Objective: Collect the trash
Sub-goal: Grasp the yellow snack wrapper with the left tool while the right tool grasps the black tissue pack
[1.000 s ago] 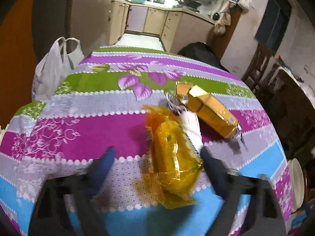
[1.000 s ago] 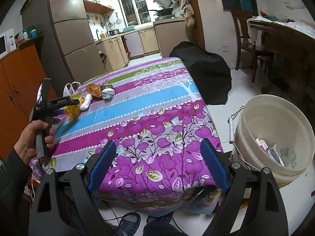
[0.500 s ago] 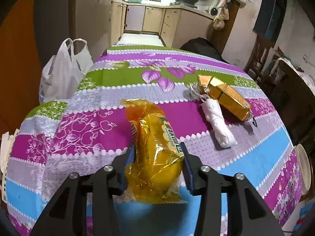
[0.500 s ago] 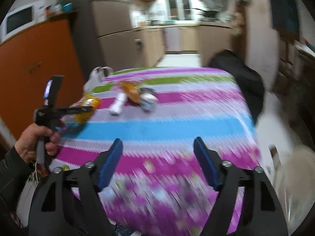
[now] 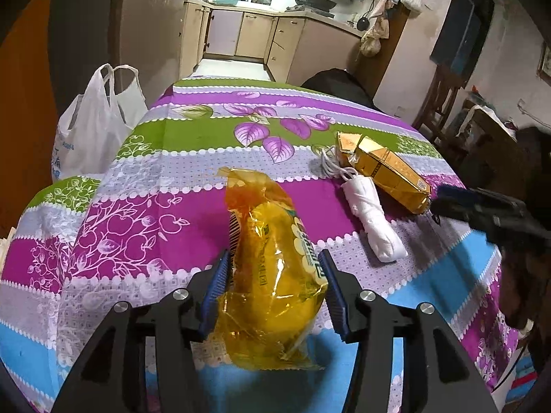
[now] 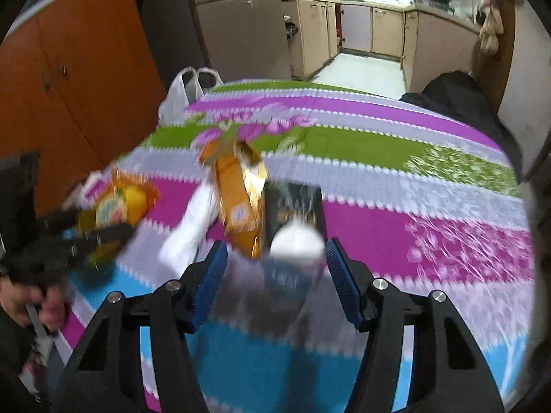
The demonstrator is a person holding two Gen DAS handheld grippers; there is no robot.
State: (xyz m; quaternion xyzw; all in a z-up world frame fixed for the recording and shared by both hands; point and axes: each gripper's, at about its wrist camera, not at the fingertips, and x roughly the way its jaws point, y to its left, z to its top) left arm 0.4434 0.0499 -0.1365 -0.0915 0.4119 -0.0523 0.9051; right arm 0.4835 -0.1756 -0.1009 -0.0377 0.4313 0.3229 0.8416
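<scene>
Trash on the counter (image 5: 144,227): left gripper (image 5: 273,285), angled down, jaws clamping a crinkled yellow wrapper (image 5: 272,275); right gripper (image 6: 275,272) jaws closing around a blurred dark cup (image 6: 292,220), not pressing.

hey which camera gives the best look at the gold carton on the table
The left wrist view. There the gold carton lies sharp and whole on the tablecloth, beside the white roll. In the right wrist view the carton is motion-blurred and partly hidden by a dark container.
</scene>
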